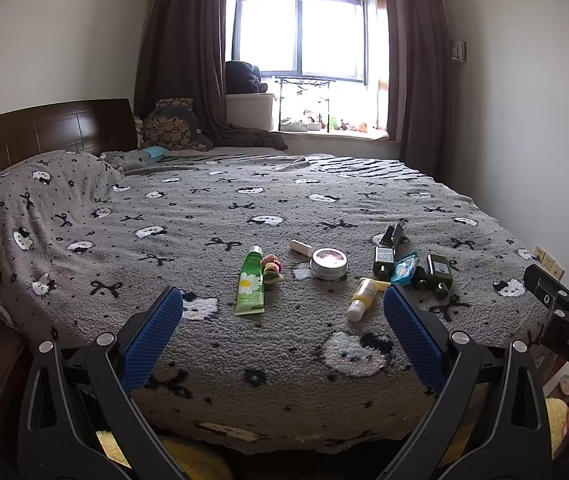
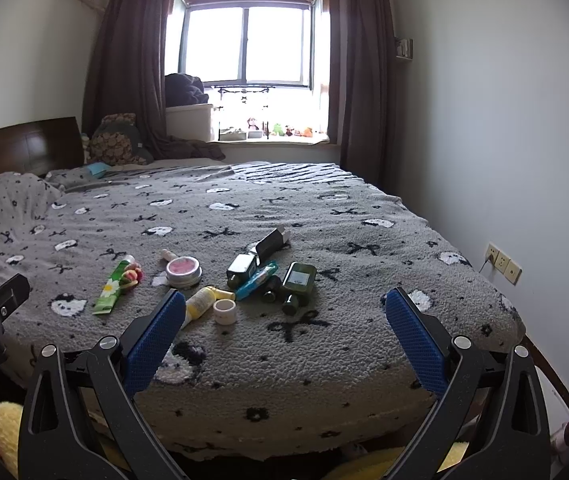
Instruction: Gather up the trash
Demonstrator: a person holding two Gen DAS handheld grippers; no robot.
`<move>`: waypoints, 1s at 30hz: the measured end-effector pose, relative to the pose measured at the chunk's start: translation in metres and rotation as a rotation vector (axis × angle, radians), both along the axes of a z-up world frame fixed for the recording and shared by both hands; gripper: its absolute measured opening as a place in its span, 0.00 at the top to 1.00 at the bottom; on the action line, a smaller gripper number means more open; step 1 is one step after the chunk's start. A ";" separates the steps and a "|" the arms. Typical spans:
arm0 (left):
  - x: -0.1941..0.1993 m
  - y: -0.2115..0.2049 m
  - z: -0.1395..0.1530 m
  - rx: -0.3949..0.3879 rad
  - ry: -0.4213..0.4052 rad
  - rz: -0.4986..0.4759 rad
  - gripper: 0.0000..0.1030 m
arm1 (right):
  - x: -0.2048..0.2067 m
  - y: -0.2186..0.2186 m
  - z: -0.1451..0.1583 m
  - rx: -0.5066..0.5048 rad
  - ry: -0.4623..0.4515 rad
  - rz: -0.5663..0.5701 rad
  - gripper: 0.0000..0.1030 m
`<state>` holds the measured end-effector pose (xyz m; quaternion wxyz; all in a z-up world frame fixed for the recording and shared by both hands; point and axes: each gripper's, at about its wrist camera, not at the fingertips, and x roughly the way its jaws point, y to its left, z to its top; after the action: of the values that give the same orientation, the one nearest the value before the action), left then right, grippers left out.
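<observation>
Across the bed, at its near middle, the clutter sits in one loose cluster, and I hold both grippers back at the near edge with nothing in them, so I can size up what counts as trash before committing. My left gripper has its fingers wide apart; the right gripper is spread just as wide (neither touches anything).

Leftmost lies a green tube flat on the blanket, with a bunch of hair ties just beside it. To its right is a round tin, lid up, and a small white stick just behind it. Nearer me, a yellow bottle lies on its side, its white cap off and standing beside it, which suggests it is spent. Farther right, two dark green bottles lie tipped over, with a blue packet wedged between them and an opened dark carton behind.

I judge the packet, the carton and the loose cap the likeliest trash. The soft blanket will give under a pinch, so thin things may need a firm scoop. I see no bin in either view.
</observation>
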<state>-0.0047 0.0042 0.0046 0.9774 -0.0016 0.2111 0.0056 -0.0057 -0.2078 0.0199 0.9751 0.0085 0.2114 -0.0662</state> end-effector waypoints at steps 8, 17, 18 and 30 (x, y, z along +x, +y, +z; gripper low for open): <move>-0.002 0.003 0.001 -0.003 -0.005 -0.003 0.08 | 0.000 0.001 0.000 -0.002 -0.002 0.007 0.03; -0.002 0.003 0.002 -0.001 -0.005 -0.004 0.08 | -0.002 0.004 -0.001 -0.002 -0.007 0.017 0.03; -0.002 0.003 0.002 -0.001 -0.004 -0.003 0.08 | -0.002 0.004 -0.001 -0.002 -0.007 0.017 0.03; -0.003 0.004 0.003 -0.002 -0.006 0.003 0.08 | -0.003 0.005 0.000 -0.004 -0.012 0.019 0.03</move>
<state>-0.0076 0.0084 0.0074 0.9781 -0.0030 0.2080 0.0068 -0.0088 -0.2024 0.0197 0.9770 0.0051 0.2054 -0.0572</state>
